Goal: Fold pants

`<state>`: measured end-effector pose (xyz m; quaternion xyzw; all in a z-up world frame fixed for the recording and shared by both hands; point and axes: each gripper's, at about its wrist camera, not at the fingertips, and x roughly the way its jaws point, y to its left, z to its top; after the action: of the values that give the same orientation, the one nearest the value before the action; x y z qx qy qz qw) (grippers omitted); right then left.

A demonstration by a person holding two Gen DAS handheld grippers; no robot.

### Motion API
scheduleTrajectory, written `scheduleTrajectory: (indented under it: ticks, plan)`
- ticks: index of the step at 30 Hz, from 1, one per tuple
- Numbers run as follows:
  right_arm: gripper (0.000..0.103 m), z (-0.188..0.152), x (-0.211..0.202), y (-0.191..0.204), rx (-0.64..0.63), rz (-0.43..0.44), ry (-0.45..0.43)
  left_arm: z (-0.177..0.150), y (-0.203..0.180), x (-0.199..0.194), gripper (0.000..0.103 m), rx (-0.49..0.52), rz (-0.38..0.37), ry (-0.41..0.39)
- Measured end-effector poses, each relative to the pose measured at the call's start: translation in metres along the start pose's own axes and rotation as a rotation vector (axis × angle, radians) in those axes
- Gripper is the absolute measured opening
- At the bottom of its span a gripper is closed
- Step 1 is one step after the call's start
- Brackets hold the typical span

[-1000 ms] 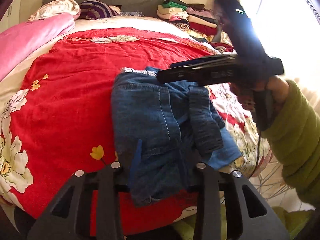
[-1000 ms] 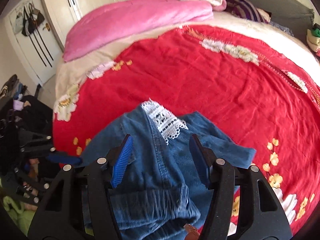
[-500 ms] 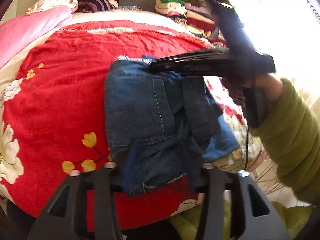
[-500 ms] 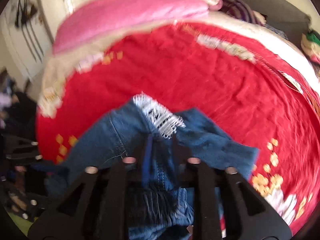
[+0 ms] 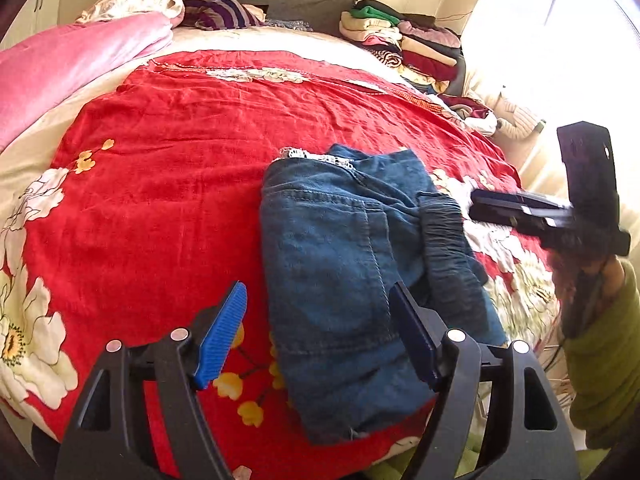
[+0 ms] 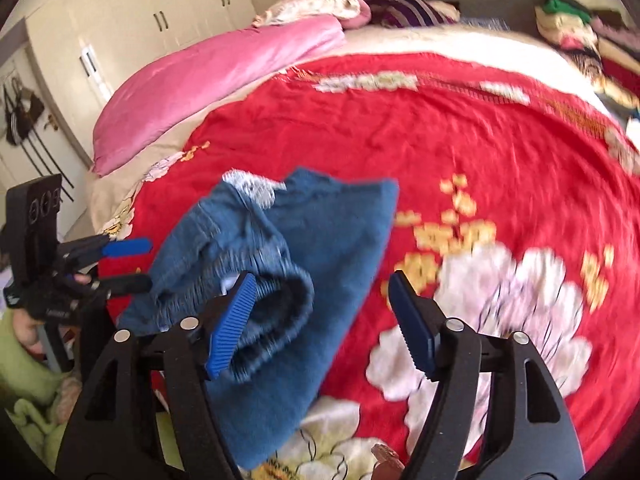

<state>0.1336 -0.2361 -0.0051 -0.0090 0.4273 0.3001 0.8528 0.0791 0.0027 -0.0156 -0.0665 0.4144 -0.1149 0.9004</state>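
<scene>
Cream wardrobe, bright window, bed.

Right wrist view smeared by motion: bedspread flowers and jeans stitching soft, no detail.

Jeans waistband partly behind right gripper's left pad; lower edge of jeans behind its black frame.

Left gripper at frame's left edge, small; hand on it mostly cut off.

Left wrist view: near end of jeans behind left gripper's right finger. Right gripper seen side-on, blurred, tips too dark to read. Green sleeve runs off frame. Window side washed out white. Clothes stack too small to sort.
</scene>
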Motion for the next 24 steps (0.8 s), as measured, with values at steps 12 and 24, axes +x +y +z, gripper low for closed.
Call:
scheduleTrajectory:
  ticks: [12,24]
  plan:
    - [0.073,-0.023,0.035,-0.009,0.1,0.077,0.066,0.013,0.007,0.039,0.081,-0.04,-0.024,0.035]
    - [0.017,0.006,0.025,0.024,-0.029,0.126,-0.035,0.037,-0.009,0.03,0.04,-0.013,-0.045,-0.035]
